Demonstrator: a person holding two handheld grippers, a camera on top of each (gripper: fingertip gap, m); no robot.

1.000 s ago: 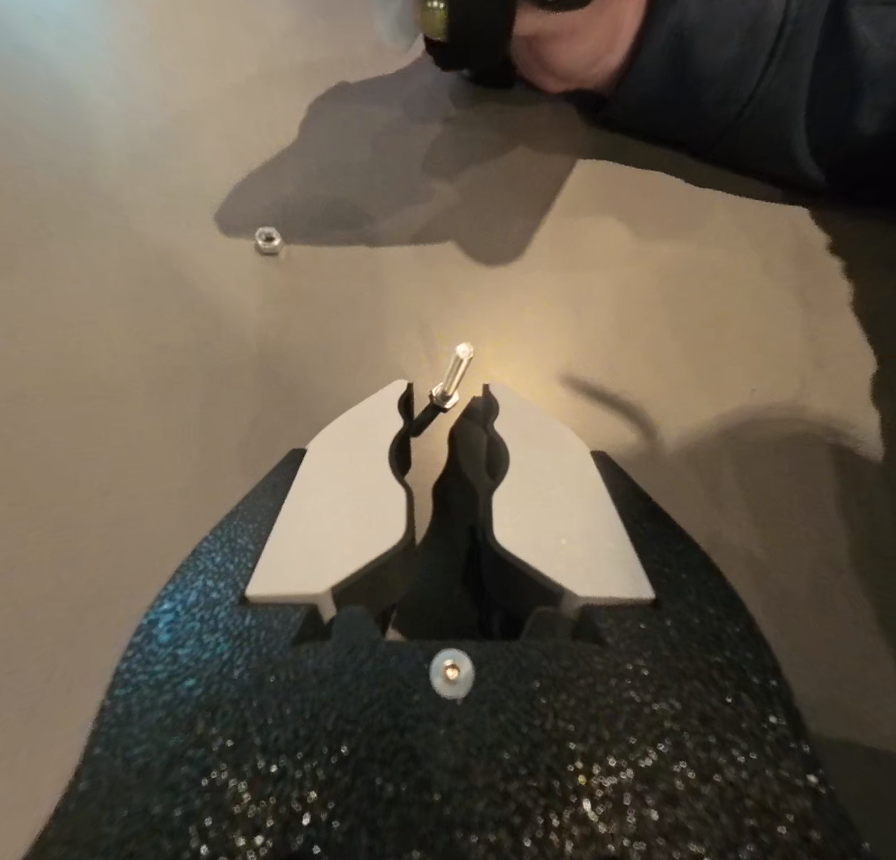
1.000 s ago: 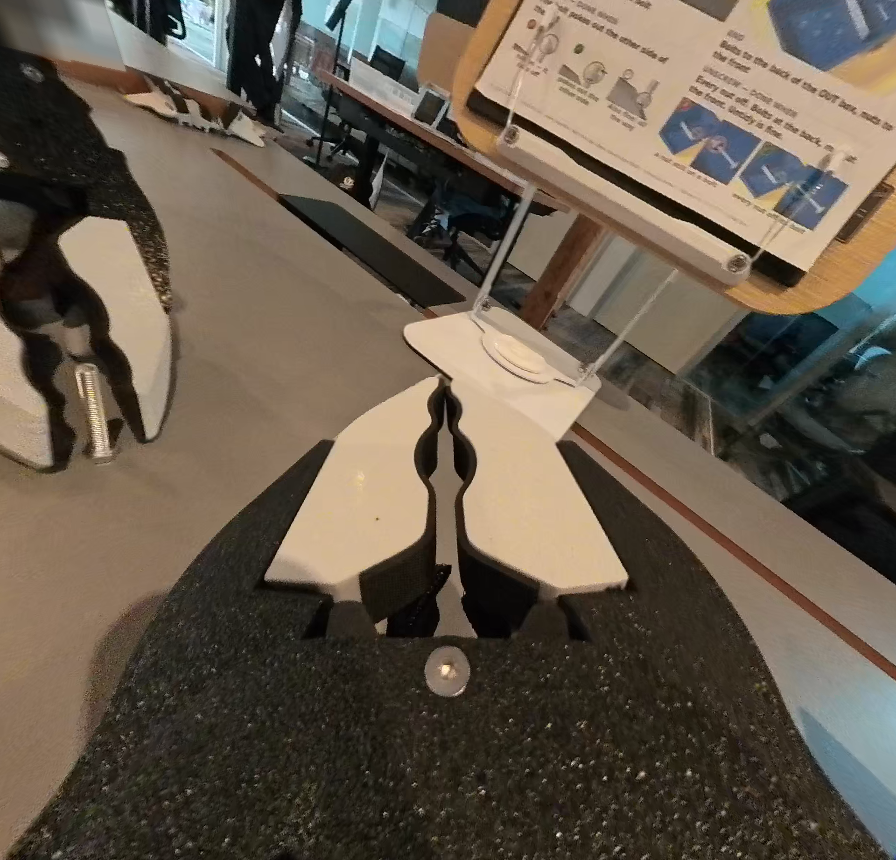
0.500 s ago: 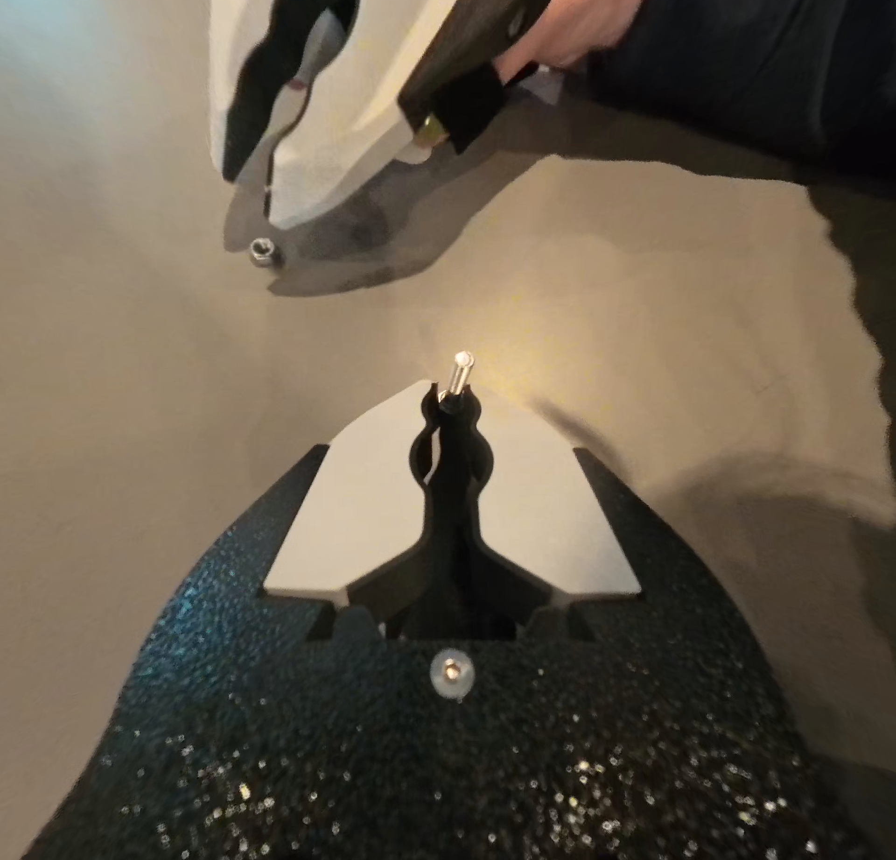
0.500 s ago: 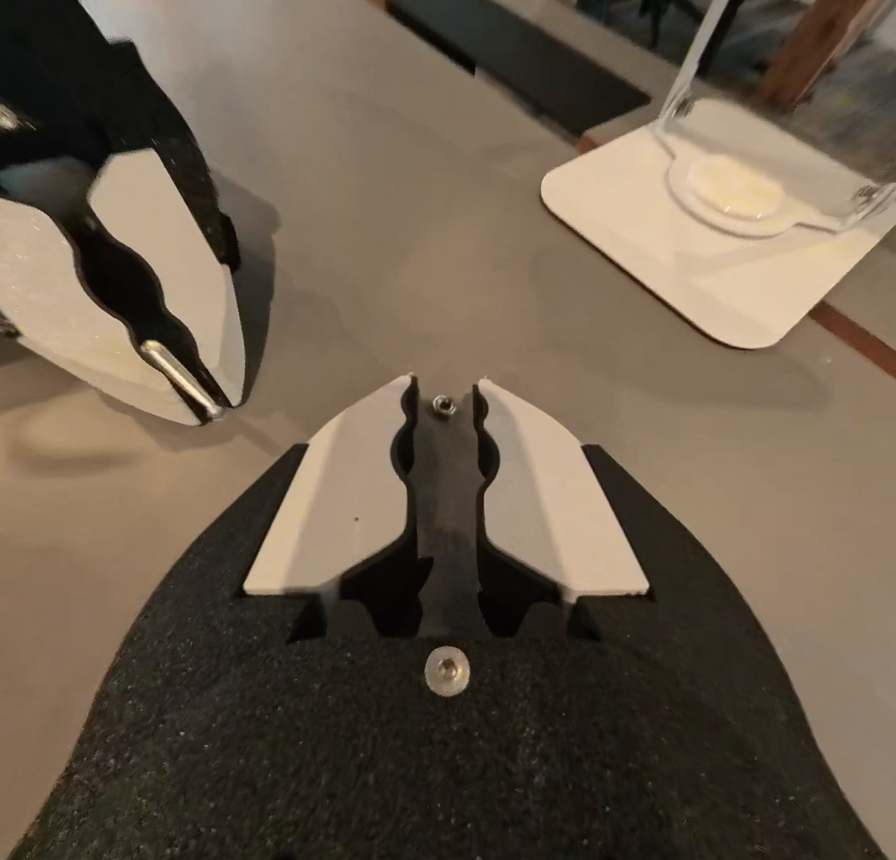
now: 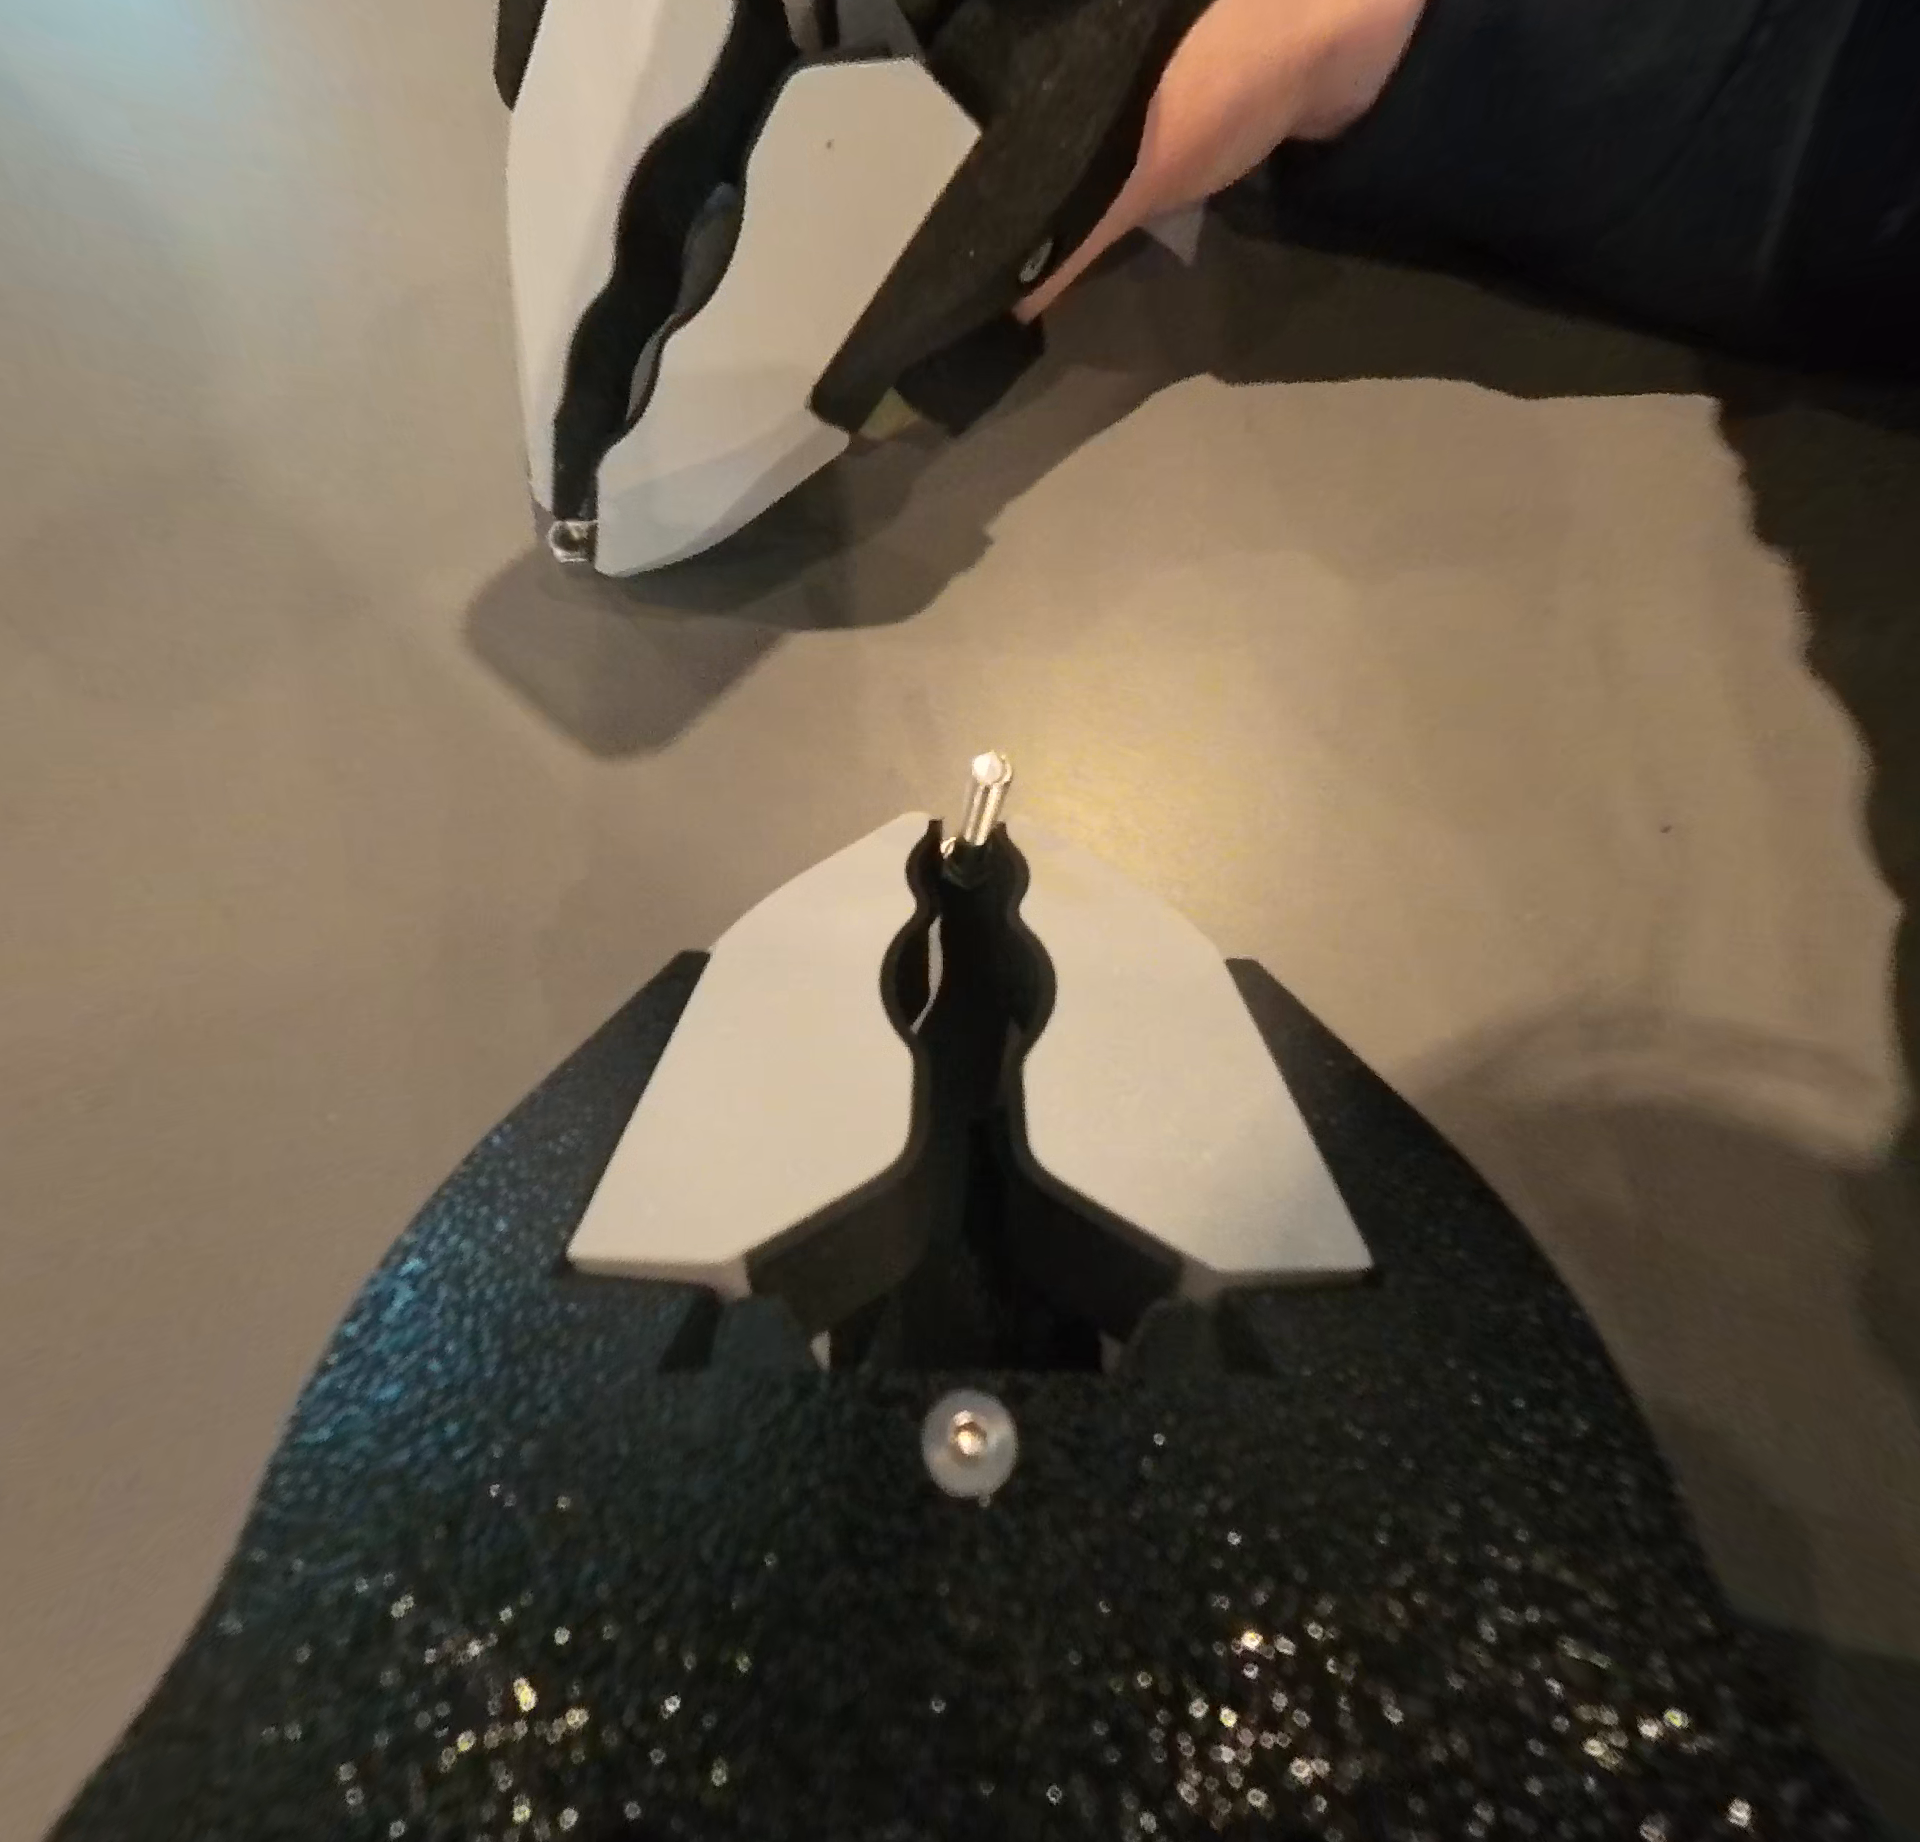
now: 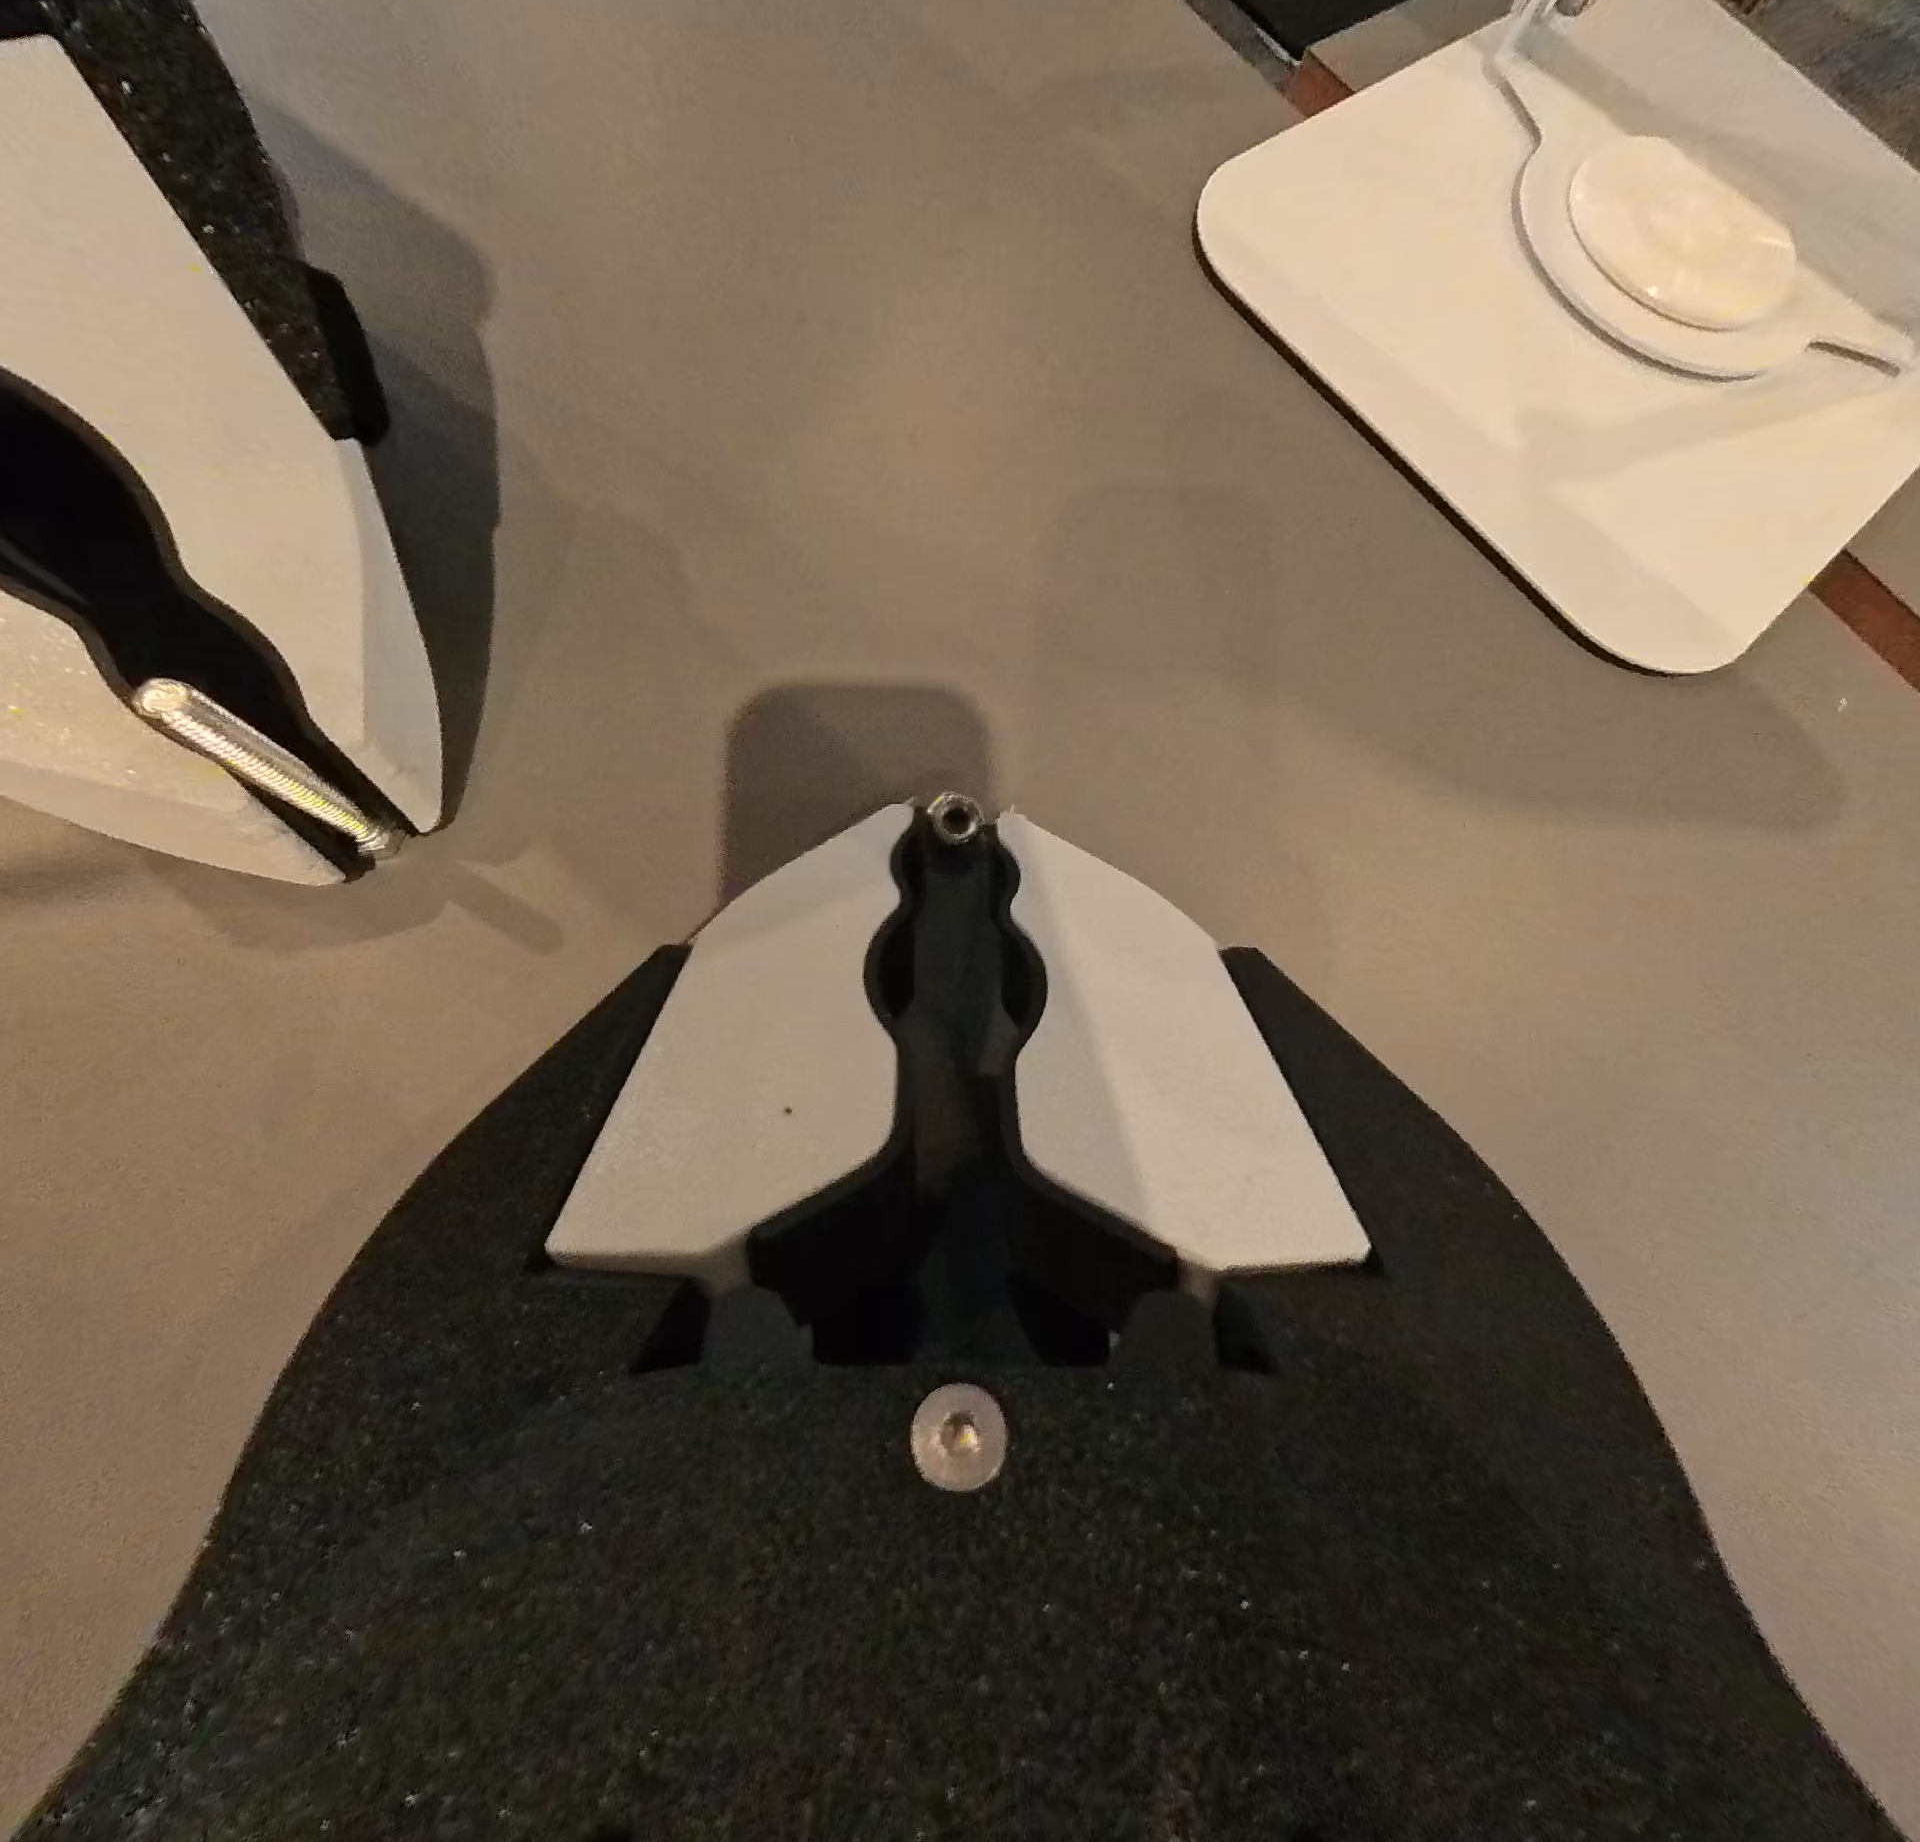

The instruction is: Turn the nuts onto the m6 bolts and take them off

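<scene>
My left gripper point(image 5: 971, 836) is pinching the M6 bolt point(image 5: 982, 800) by its head end, shank pointing forward past the tips. My right gripper point(image 6: 956, 818) is closing on the hex nut point(image 6: 954, 813) at the tabletop point(image 6: 831, 442), bore facing up, right of the bolt.

The nut point(image 6: 956, 816) sits on the table point(image 6: 831, 390), right of the bolt point(image 6: 265, 758).

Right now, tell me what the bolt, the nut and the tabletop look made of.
Small threaded silver bolt: bright metal, likely steel, with glinting threads. Tiny hex nut: the same shiny metal, pinched at the tool tips. Matte grey tabletop: smooth, dull sheen, perhaps laminate; unclear.
</scene>
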